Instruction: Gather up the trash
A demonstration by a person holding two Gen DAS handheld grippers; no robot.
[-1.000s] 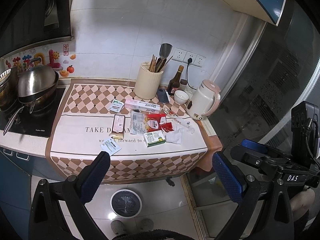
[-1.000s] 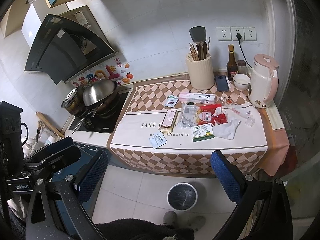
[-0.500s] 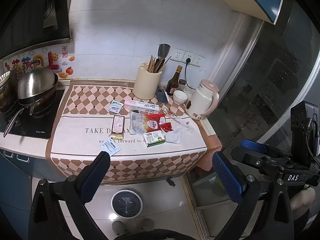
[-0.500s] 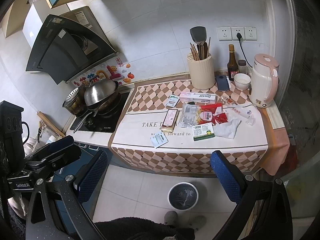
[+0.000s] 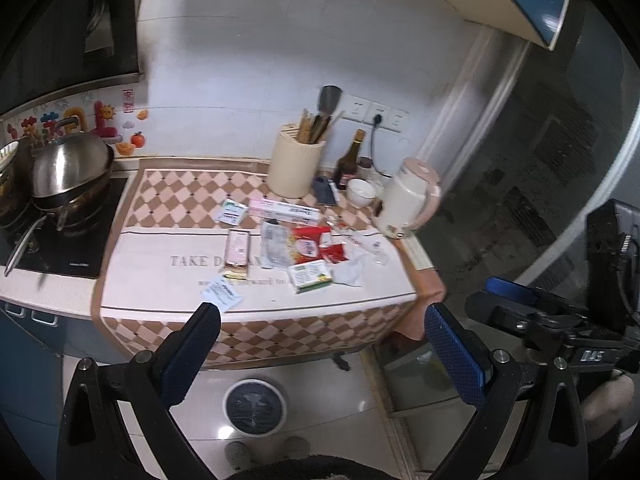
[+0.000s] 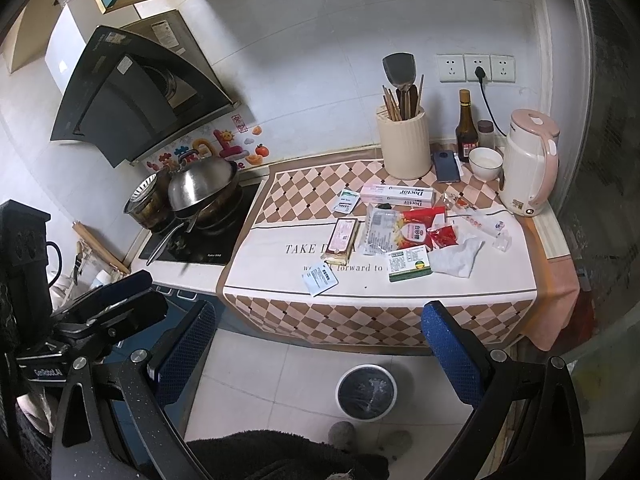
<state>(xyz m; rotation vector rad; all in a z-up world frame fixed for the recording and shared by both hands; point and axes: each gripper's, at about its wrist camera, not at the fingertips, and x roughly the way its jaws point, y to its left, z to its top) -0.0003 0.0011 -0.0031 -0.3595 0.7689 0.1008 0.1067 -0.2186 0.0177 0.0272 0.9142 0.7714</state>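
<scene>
Left wrist view: the left gripper (image 5: 320,332) hangs empty with its jaws spread wide, well short of the counter, where wrappers, a green box (image 5: 310,276) and a small white sachet (image 5: 221,293) lie scattered on the checked cloth (image 5: 168,188). The bin (image 5: 255,406) stands on the floor below.

Right wrist view: the right gripper (image 6: 318,332) is likewise agape and empty. A sound start is probably the sachet (image 6: 319,278) near the front edge, pinched flat by one corner, then dropped into the bin (image 6: 366,392).
</scene>
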